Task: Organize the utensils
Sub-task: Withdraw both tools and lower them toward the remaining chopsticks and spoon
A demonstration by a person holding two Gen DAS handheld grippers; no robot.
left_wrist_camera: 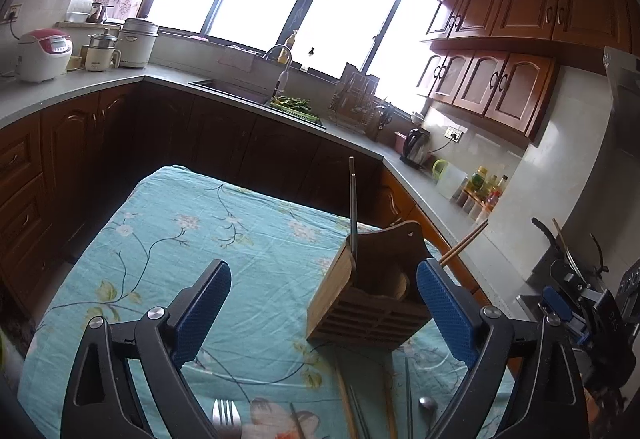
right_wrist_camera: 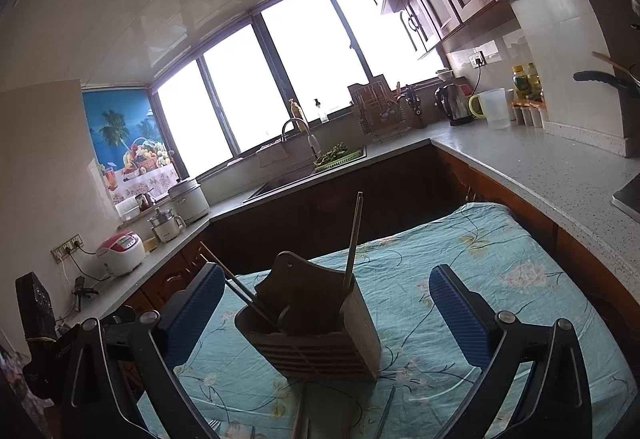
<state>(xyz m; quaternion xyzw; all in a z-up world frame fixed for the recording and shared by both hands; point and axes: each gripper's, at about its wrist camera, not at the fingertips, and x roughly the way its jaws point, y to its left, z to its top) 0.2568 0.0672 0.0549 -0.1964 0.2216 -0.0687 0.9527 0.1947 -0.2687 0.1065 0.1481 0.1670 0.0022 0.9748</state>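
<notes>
Both grippers, left (left_wrist_camera: 322,309) and right (right_wrist_camera: 326,313), hang wide open and empty before the wooden holder (right_wrist_camera: 316,331) on the tablecloth (left_wrist_camera: 160,259). Chopsticks (right_wrist_camera: 354,239) already stand inside. Next, I'd guess, comes picking up the fork (left_wrist_camera: 226,415) lying nearest.

The left gripper (left_wrist_camera: 324,299) has its jaws spread wide, the blue ribbed pads (left_wrist_camera: 204,315) facing each other across a broad gap with nothing pressed between them. It points forward and tilts somewhat downward. Its black finger arms run back toward the camera, each with a silver pivot bolt.

The right gripper (right_wrist_camera: 328,307) stands just as wide (its pads look as far apart as the linkage allows), fingers (right_wrist_camera: 460,315) angled slightly down, gripping nothing. In the left wrist view, the right gripper's body shows off to the right of the left one's right finger.
</notes>
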